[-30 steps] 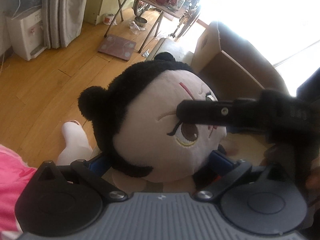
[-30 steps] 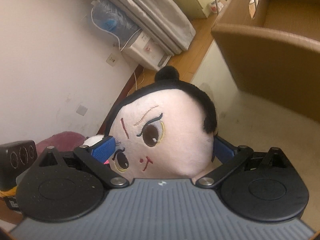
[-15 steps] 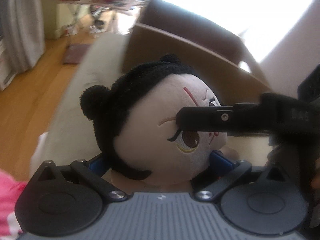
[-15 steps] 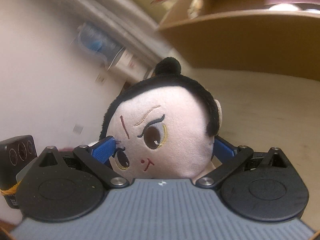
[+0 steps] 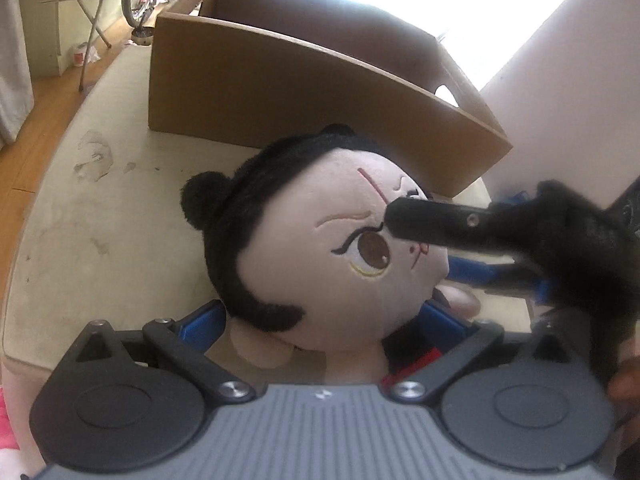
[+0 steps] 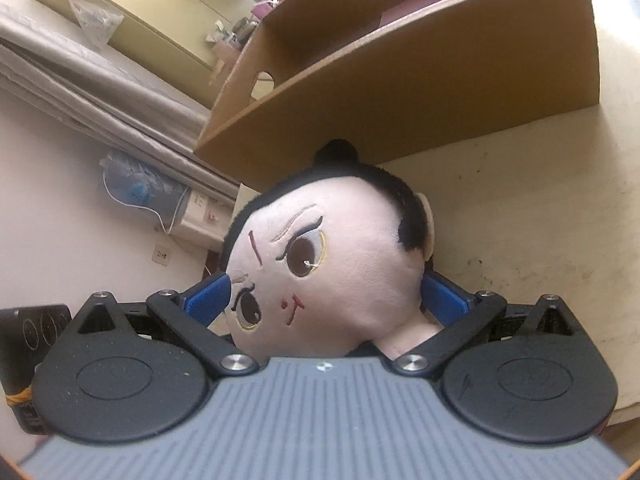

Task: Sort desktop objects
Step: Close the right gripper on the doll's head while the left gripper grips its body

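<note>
Both grippers grasp the plush doll (image 5: 328, 264) at once; left gripper (image 5: 320, 316) has its blue pads (image 5: 202, 318) either side of the doll's neck/lower head, jaws clenched on it; right gripper (image 6: 326, 292) likewise, pads pressed into cheek and ear side, w/ one finger (image 5: 436, 226) seen from the left wrist view lying across the doll's face near the eye. Doll sits over the desk (image 5: 100, 208), approx. mid-desk, just in front of the cardboard box (image 5: 304, 92); can't tell if it's touching the desk top or lifted just clear of it. Key relation: box's open top lies straight ahead of both jaws and above the doll's level; doll's long axis (neck to hair buns) points fwd toward the box's near wall, head first. Neither arm is clearly nearer; both hold at the same end, right coming in from the far-right side. Judgement: next move needs a lift up and over the near wall, then release inside; risk is the head snagging on the wall edge if lift is too low.
</note>
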The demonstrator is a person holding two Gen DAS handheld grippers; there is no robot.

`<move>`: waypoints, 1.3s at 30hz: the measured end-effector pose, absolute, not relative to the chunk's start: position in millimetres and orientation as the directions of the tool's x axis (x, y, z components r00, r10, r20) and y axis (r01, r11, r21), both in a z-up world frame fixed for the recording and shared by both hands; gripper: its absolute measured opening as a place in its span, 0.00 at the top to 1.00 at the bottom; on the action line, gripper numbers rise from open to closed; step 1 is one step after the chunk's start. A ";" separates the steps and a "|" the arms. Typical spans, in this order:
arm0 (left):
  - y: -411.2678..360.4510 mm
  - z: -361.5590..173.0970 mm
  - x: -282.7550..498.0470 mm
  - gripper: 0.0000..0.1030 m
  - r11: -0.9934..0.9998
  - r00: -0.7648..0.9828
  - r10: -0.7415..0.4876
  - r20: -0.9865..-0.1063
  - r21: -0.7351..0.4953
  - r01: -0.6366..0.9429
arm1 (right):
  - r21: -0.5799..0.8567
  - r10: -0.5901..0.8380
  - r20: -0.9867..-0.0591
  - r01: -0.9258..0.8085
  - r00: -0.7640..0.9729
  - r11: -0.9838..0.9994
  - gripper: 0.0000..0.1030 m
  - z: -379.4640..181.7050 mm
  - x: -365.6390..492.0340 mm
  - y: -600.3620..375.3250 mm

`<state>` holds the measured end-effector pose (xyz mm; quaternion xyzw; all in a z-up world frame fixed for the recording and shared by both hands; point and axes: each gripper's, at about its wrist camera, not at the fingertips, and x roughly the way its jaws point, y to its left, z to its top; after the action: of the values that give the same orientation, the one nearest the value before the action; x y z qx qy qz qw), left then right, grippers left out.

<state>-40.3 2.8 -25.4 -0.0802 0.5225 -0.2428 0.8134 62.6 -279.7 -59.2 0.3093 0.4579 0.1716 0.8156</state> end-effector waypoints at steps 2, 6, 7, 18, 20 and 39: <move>4.4 -28.6 -42.8 0.00 0.870 0.323 -0.478 -0.817 -0.389 0.304 | 0.663 0.567 -0.631 -0.012 0.529 0.749 0.01 -57.5 61.5 -281.7; 1.0 -34.4 -36.1 0.00 0.868 0.300 -0.481 -0.824 -0.397 0.300 | 0.667 0.569 -0.623 -0.017 0.536 0.745 0.01 -56.9 73.2 -281.0; -1.5 -33.9 -35.7 0.00 0.867 0.299 -0.479 -0.825 -0.393 0.305 | 0.672 0.574 -0.616 -0.019 0.539 0.740 0.01 -56.4 75.4 -281.4; -13.8 -31.2 -22.7 0.00 0.870 0.310 -0.465 -0.830 -0.363 0.333 | 0.655 0.582 -0.606 -0.075 0.542 0.752 0.01 -45.4 88.2 -285.6; -14.4 -32.3 -23.2 0.00 0.868 0.307 -0.467 -0.829 -0.364 0.338 | 0.649 0.578 -0.601 -0.084 0.552 0.756 0.01 -42.1 87.9 -287.8; -13.5 -24.4 -26.8 0.00 0.857 0.296 -0.479 -0.826 -0.368 0.361 | 0.641 0.562 -0.660 -0.016 0.499 0.767 0.01 -62.3 105.3 -274.8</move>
<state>-26.8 -13.5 -24.4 -0.0555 0.5326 -0.2617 0.8030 105.3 -274.8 -62.3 0.2917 0.4681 0.1772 0.8151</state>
